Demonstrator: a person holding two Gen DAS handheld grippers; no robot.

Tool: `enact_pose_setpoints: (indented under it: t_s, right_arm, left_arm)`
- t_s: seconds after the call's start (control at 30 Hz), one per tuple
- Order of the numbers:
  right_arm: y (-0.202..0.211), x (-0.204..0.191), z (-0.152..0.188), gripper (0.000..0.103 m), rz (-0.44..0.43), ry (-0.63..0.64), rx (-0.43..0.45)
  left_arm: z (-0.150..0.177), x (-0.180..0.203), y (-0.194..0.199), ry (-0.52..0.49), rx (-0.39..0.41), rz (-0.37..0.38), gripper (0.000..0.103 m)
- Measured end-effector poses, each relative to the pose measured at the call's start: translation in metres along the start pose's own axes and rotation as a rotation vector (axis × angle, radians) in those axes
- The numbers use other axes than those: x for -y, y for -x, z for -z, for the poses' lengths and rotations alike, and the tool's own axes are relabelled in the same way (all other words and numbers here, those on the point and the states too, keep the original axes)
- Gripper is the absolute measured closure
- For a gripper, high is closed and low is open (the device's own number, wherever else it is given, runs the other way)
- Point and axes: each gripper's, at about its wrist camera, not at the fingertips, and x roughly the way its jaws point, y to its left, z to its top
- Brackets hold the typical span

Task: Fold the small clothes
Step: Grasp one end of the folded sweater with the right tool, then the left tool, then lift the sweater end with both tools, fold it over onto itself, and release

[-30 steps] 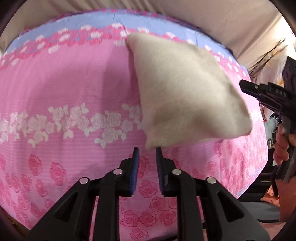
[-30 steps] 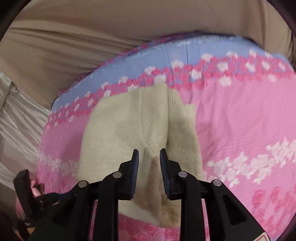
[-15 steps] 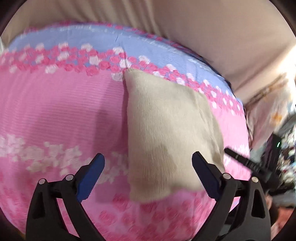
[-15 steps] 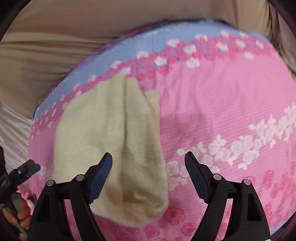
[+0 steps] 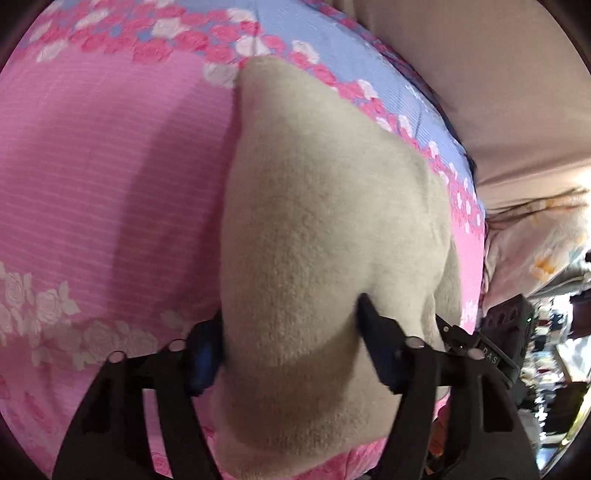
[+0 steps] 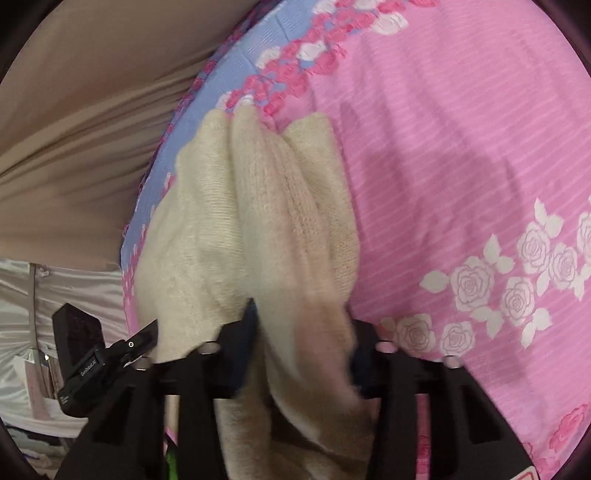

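Here, left wrist view:
Garment: a cream knitted garment (image 5: 317, 236), folded, lies on the pink flowered sheet (image 5: 110, 177); its far corner reaches the sheet's blue border band (image 5: 325, 33).
Left claw: the left gripper (image 5: 291, 343) has the near end of the garment between its two fingers. The jaws have just been closing, and both pads now press into the bunched knit, one on each side.
Right-hand tool: the other gripper's black body shows at the right edge, just beside the garment's near right corner.
Backdrop: a beige cloth (image 5: 498, 92) lies beyond the sheet's far edge; a cluttered, blurred area fills the lower right.

Next, right wrist view:
Garment: the same cream garment (image 6: 258, 229) appears as several long folds running away from the camera, lying near the sheet's left edge (image 6: 461, 147) and partly over the blue border.
Right claw: the right gripper (image 6: 303, 339) straddles one thick fold at the near end. Its jaws have just been closing; the left finger is sunk into the knit and the right one is against the fold's blurred edge, so the fold is pinched.
Left-hand tool: the left gripper's black body sits at the lower left, touching the garment's near left corner.
Backdrop: beige cloth (image 6: 81, 122) at upper left; pale shiny fabric (image 6: 22, 302) below it.
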Motion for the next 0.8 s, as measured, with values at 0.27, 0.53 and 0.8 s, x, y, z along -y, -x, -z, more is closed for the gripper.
enact_pose_setpoints:
  t_s: [0.27,0.53,0.8]
  right_arm:
    - [0.080,-0.037,-0.011,0.081,0.007,0.069,0.168]
    - [0.188,-0.053,-0.014,0.081,-0.013,0.101,0.373]
    - [0.272,-0.063,0.004,0.081,-0.040,0.133,0.532]
  left_arm:
    - [0.003,0.082,0.048,-0.167,0.052,0.014,0.063]
    - [0.009,0.190,0.099,-0.396,0.160,0.020,0.063]
    - [0.017,0.251,0.145,-0.538,0.247,0.040,0.062]
